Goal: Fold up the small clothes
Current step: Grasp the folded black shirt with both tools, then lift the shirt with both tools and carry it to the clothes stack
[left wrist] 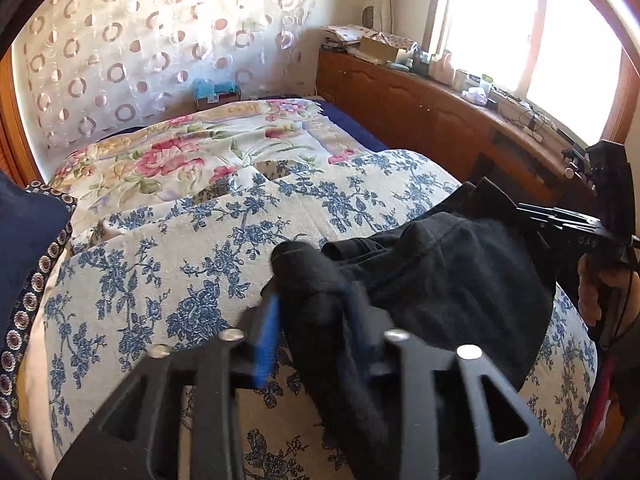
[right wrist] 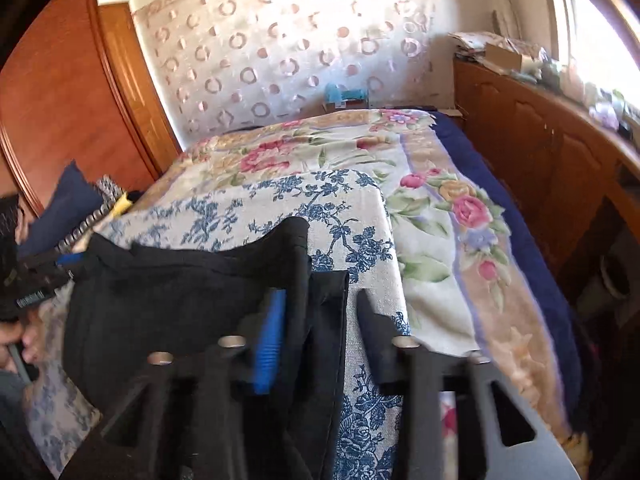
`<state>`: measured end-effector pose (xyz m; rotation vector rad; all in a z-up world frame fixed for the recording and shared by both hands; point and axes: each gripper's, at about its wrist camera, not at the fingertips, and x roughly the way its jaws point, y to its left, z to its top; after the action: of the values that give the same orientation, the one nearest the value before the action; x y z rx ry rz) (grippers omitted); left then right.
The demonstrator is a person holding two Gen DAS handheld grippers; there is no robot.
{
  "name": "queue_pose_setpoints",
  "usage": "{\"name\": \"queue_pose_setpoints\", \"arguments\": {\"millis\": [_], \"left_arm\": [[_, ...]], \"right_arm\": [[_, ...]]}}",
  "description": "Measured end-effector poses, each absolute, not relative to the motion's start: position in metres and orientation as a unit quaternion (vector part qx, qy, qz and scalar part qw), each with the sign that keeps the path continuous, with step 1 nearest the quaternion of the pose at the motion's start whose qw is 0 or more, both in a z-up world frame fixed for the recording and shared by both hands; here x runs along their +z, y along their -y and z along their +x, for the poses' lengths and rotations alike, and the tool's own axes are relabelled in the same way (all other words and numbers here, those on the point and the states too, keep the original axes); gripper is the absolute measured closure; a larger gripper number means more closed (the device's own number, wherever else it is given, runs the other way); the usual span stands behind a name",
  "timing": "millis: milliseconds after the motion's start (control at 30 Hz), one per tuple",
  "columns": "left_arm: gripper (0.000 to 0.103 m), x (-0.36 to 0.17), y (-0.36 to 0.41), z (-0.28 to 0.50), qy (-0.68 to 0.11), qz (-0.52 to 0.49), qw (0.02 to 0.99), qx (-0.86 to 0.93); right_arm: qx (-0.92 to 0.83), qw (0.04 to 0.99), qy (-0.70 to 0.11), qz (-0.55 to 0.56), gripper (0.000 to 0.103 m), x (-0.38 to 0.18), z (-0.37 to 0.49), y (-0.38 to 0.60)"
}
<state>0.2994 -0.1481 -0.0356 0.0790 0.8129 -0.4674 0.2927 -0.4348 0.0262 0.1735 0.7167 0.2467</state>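
A black garment (left wrist: 460,272) lies bunched on the blue-flowered bedspread (left wrist: 180,248). My left gripper (left wrist: 312,292) is shut on a thick roll of its near-left end, which hides one finger. In that view my right gripper (left wrist: 524,210) sits at the garment's far right edge, a hand (left wrist: 592,292) behind it. In the right wrist view the black garment (right wrist: 180,300) runs between my right gripper's (right wrist: 320,294) jaws and rests against the blue pad (right wrist: 270,344). A sliver of bedspread (right wrist: 360,208) shows beside the other finger, so the pads do not press. The left gripper (right wrist: 72,260) holds the far left corner.
A pink-flowered quilt (left wrist: 200,148) covers the far half of the bed. A wooden cabinet (left wrist: 420,100) with cluttered top runs along the right under a bright window. A navy pillow (left wrist: 24,232) lies at the left edge. A wooden wardrobe (right wrist: 60,100) stands at the left.
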Motion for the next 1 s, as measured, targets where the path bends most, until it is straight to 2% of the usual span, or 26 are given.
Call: {"name": "queue_pose_setpoints", "arguments": {"millis": [100, 167, 267, 633, 667, 700, 733, 767, 833, 900, 1000], "left_arm": [[0.055, -0.036, 0.149, 0.296, -0.389, 0.045, 0.891, -0.232], [0.046, -0.039, 0.153, 0.296, -0.393, 0.046, 0.886, -0.241], [0.041, -0.047, 0.157, 0.298, -0.402, 0.055, 0.880, -0.246], [0.041, -0.068, 0.154, 0.305, -0.423, 0.020, 0.869, -0.257], [0.045, -0.068, 0.154, 0.306, -0.425, 0.015, 0.867, -0.261], [0.050, -0.069, 0.153, 0.307, -0.427, 0.011, 0.865, -0.264], [0.060, -0.069, 0.152, 0.307, -0.427, 0.011, 0.864, -0.266], [0.075, -0.068, 0.152, 0.307, -0.429, 0.010, 0.863, -0.269], [0.087, -0.063, 0.148, 0.306, -0.433, -0.009, 0.856, -0.283], [0.089, -0.053, 0.146, 0.300, -0.422, -0.011, 0.858, -0.292], [0.090, -0.029, 0.140, 0.282, -0.393, -0.013, 0.867, -0.305]], "right_arm": [[0.135, 0.918, -0.365, 0.078, 0.043, 0.018, 0.304, 0.418], [0.143, 0.912, -0.377, 0.073, 0.041, 0.014, 0.314, 0.416], [0.147, 0.906, -0.392, 0.065, 0.040, 0.011, 0.326, 0.414], [0.155, 0.897, -0.412, 0.045, 0.040, 0.022, 0.338, 0.403], [0.159, 0.896, -0.412, 0.046, 0.042, 0.023, 0.335, 0.402], [0.164, 0.895, -0.412, 0.048, 0.049, 0.023, 0.334, 0.402], [0.175, 0.892, -0.414, 0.052, 0.059, 0.023, 0.335, 0.402], [0.184, 0.889, -0.416, 0.055, 0.065, 0.022, 0.334, 0.401], [0.196, 0.886, -0.417, 0.056, 0.082, 0.022, 0.334, 0.399], [0.202, 0.888, -0.411, 0.045, 0.087, 0.025, 0.331, 0.397], [0.208, 0.902, -0.378, 0.032, 0.089, 0.042, 0.320, 0.389]]}}
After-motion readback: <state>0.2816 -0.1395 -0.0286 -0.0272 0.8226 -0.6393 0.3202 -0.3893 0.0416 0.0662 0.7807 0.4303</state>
